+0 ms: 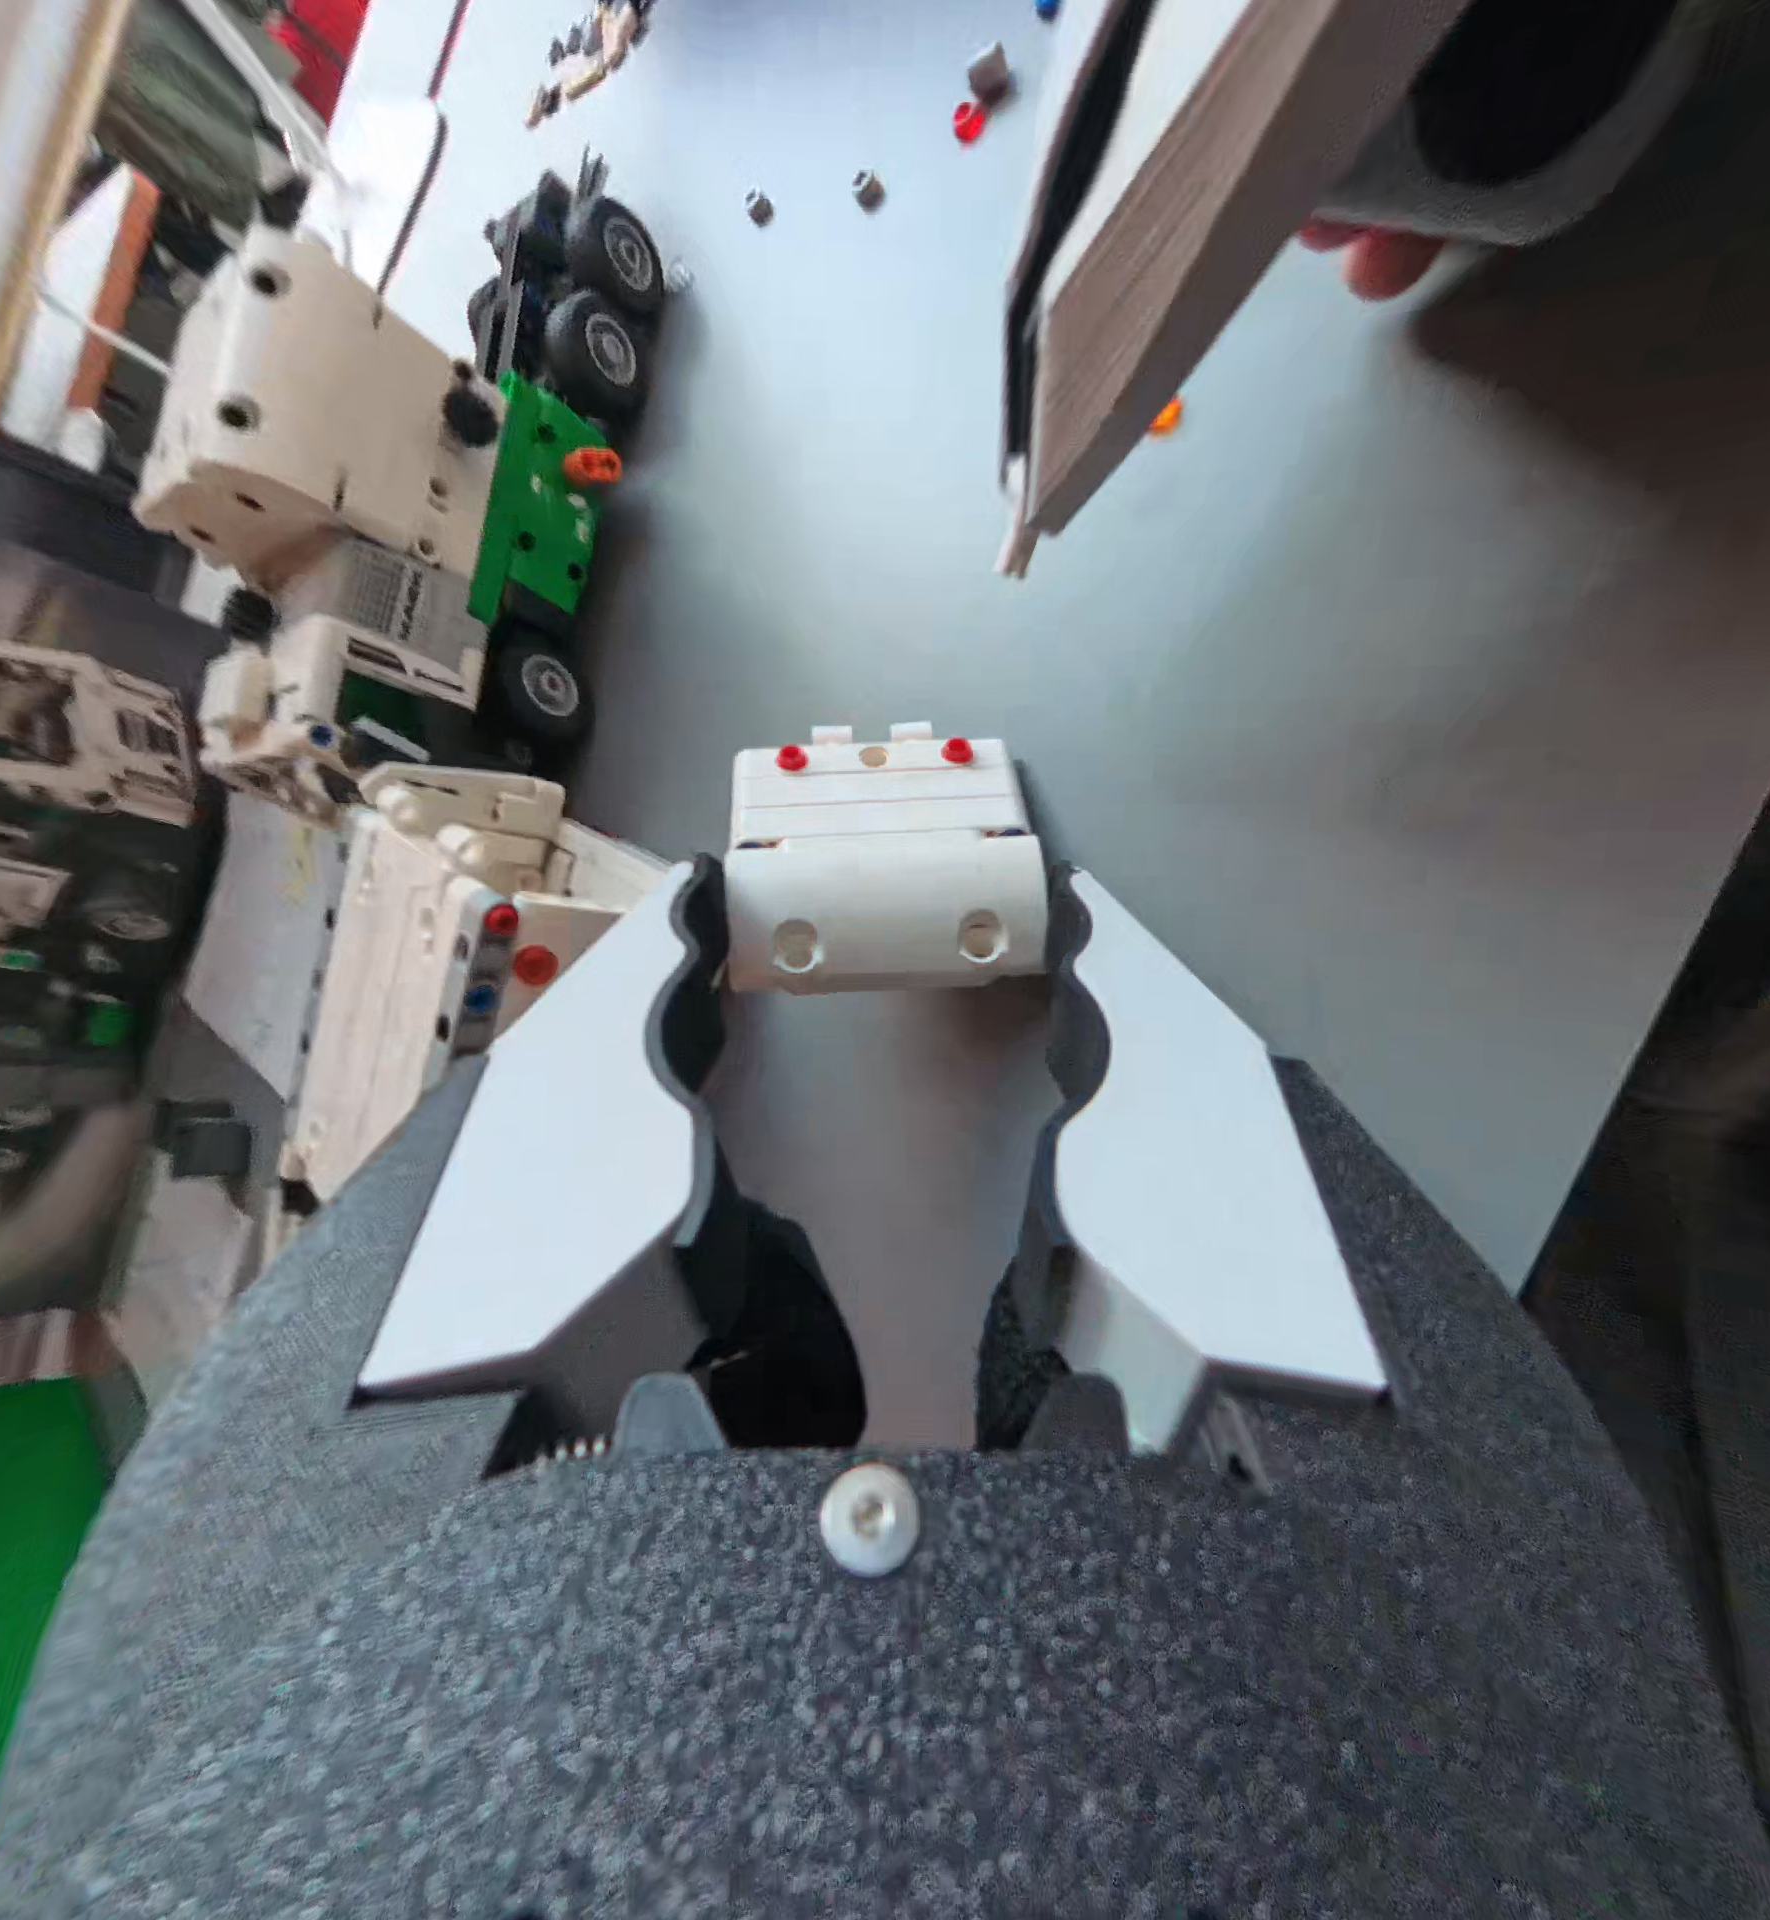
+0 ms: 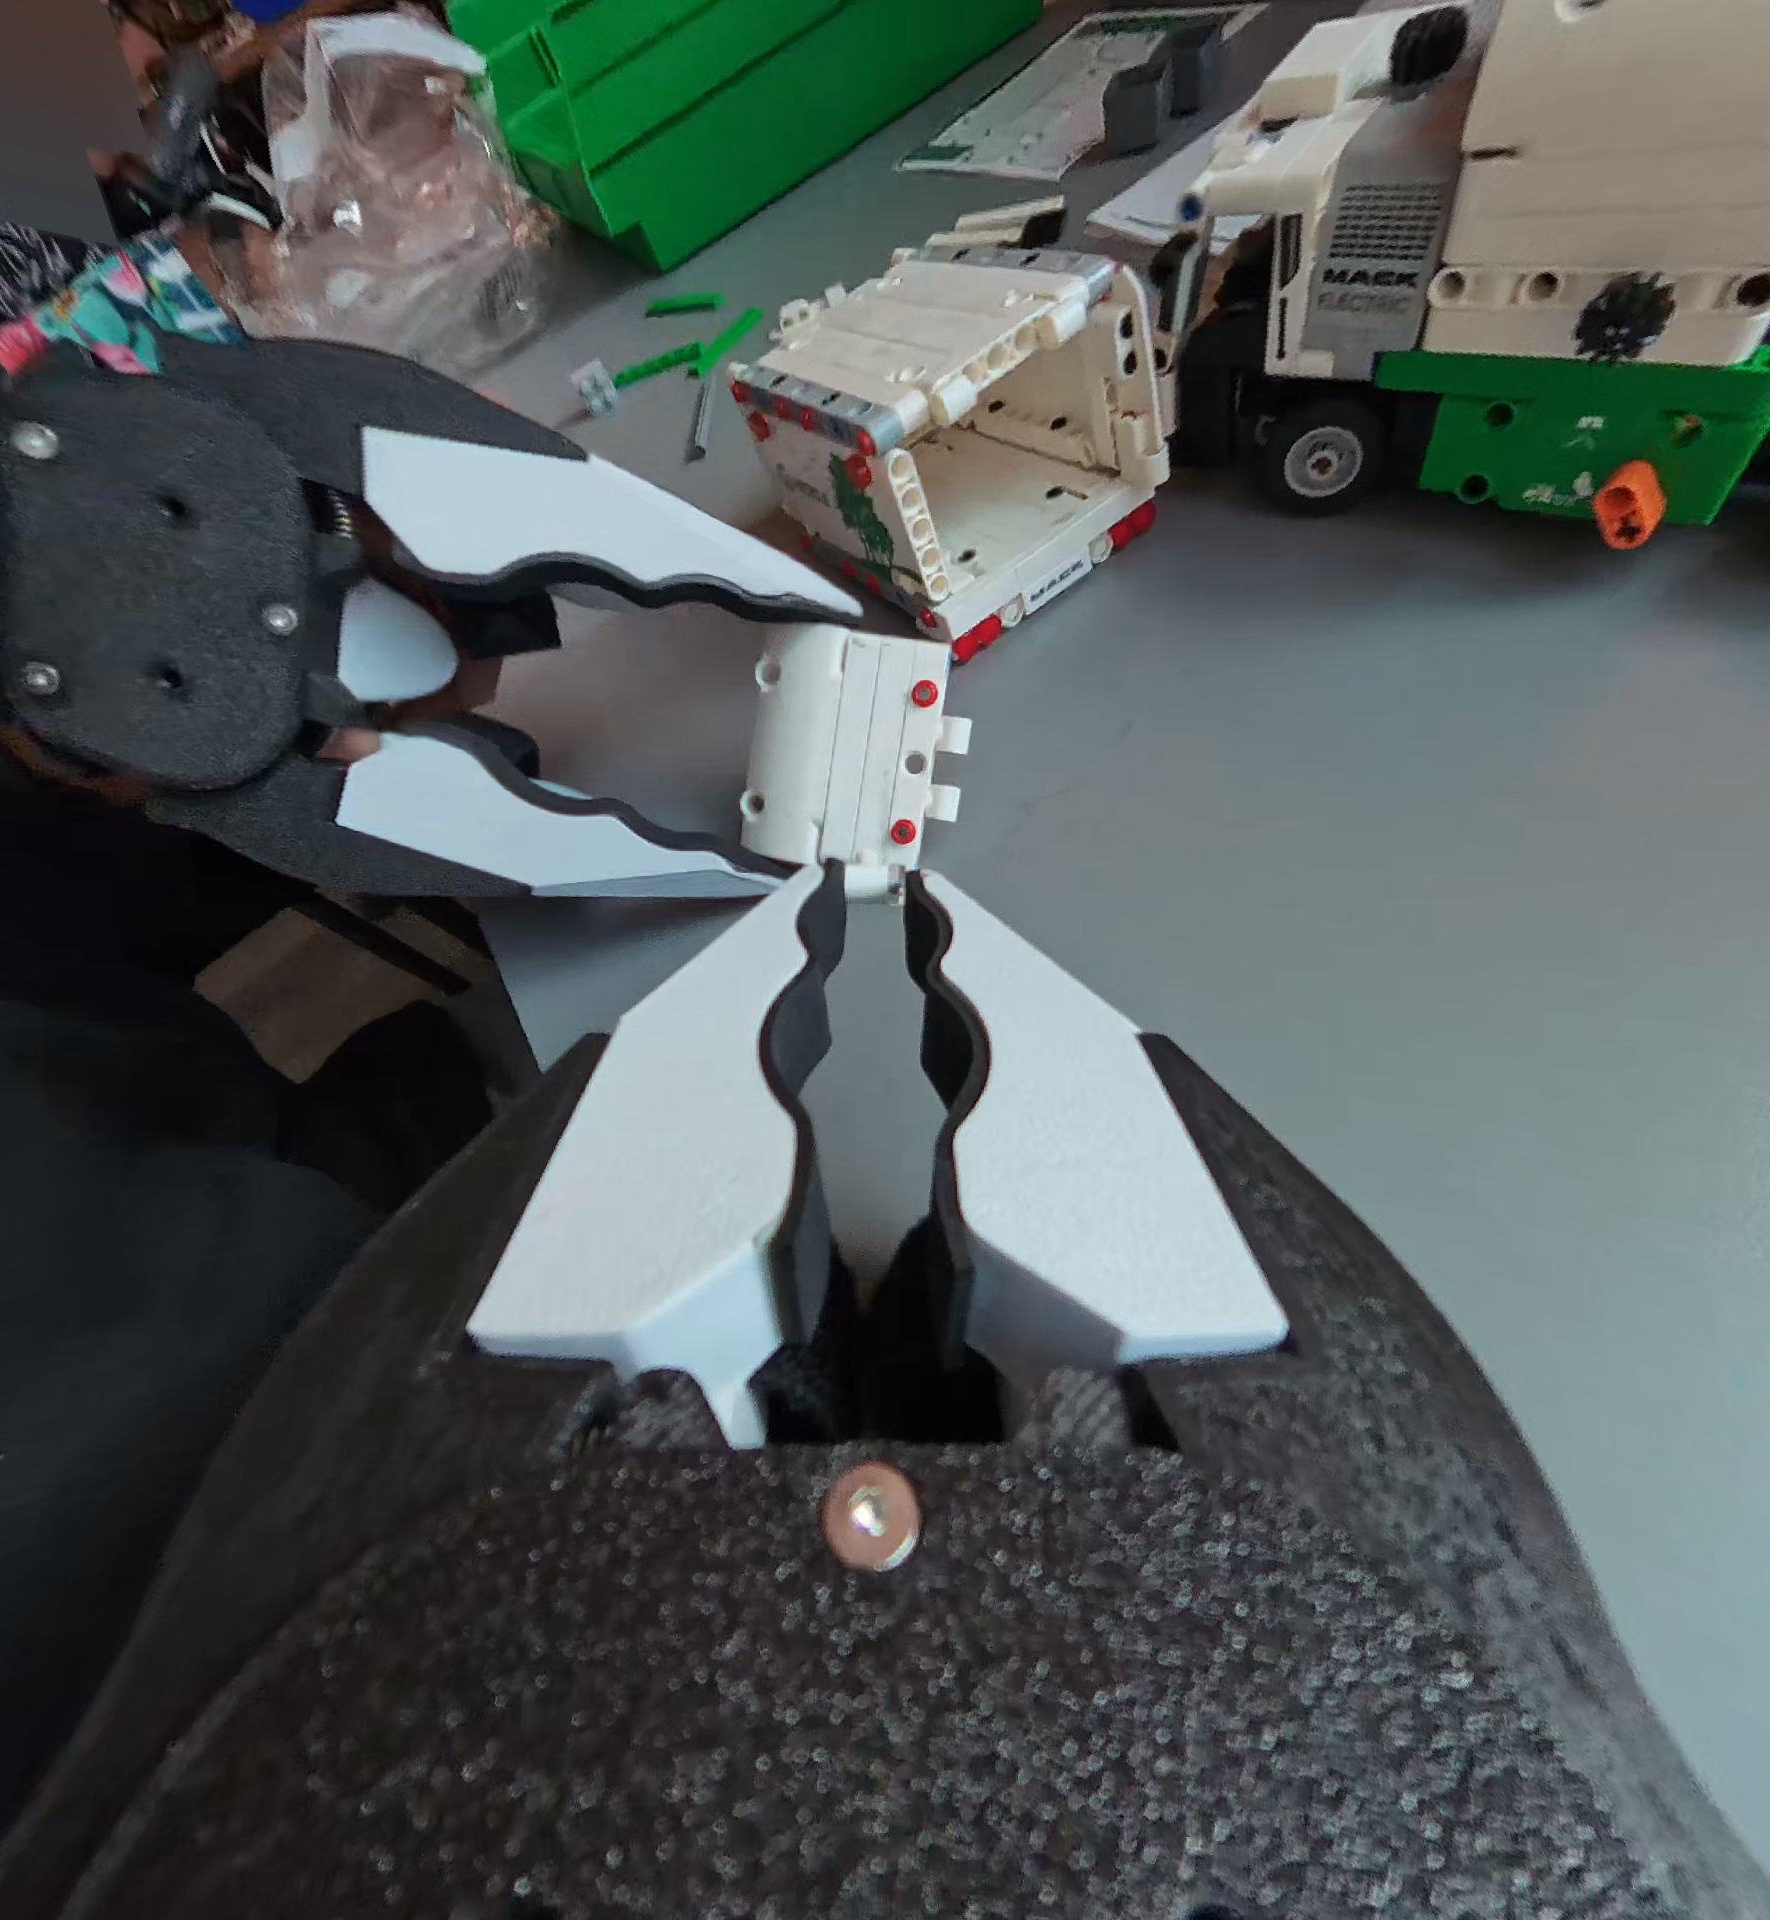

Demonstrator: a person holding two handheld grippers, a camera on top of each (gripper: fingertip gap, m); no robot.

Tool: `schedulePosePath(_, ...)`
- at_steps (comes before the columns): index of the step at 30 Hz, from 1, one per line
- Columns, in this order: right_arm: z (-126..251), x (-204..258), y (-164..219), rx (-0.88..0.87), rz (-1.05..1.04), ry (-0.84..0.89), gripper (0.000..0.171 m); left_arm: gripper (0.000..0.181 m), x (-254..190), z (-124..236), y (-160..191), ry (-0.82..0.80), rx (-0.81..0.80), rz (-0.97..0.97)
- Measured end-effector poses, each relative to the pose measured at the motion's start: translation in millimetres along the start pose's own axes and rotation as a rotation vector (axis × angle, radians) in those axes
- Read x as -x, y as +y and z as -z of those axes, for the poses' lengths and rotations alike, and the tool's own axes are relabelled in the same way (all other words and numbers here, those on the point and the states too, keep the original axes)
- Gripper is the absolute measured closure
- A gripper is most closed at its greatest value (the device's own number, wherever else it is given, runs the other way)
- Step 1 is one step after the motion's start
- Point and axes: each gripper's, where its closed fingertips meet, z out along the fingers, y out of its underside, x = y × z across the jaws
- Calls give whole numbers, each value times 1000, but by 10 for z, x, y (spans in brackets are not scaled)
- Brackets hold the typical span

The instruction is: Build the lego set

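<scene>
My left hand-held gripper [image 1: 886, 914] clamps a white lego sub-assembly [image 1: 876, 857] between its two fingertips, one pad on each side of the rounded block. The sub-assembly is held above the grey worktop [image 1: 1276, 831]; two red pins [image 1: 789, 757] show on its far face.

My right hand-held gripper [image 2: 868, 881] is closed to a narrow gap and pinches a small white piece [image 2: 873, 881] at the lower edge of the same sub-assembly [image 2: 839, 748]. In the right wrist view, the left hand-held gripper [image 2: 808, 727] enters from the left with the block between its tips.

Beyond the sub-assembly, a white open-sided lego body section [image 2: 964, 457] with red round studs lies on the worktop. To its right stands the partly built truck [image 2: 1483, 312]: white upper body, green side panel, black wheels, and an orange connector [image 2: 1629, 504] on the panel. Green lego parts [image 2: 699, 343] lie loose behind the body section, near a green bin [image 2: 735, 114] and a clear plastic bag [image 2: 393, 197]. Small red and grey pieces [image 1: 969, 123] are scattered farther off.
</scene>
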Motion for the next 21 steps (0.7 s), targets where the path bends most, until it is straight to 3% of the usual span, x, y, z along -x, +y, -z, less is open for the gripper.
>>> schedulePosePath(1, -40, 25, 30, 34, 35, 8, 162, 122, -6, 18, -20, -21, -16, -71)
schedulePosePath(5, -113, 61, 88, 97, 148, 49, 161, 122, 38, 90, -43, -154, -28, -379)
schedulePosePath(10, -120, 7, 58, 70, 144, 81, 162, 122, 14, 160, -53, -316, -44, -745)
schedulePosePath(18, -32, 21, -77, 54, 269, 146, 161, 122, -80, 254, -84, -314, -21, -908)
schedulePosePath(21, 170, 182, -210, -23, 359, 32, 161, 122, -117, 314, -143, -318, -44, -915)
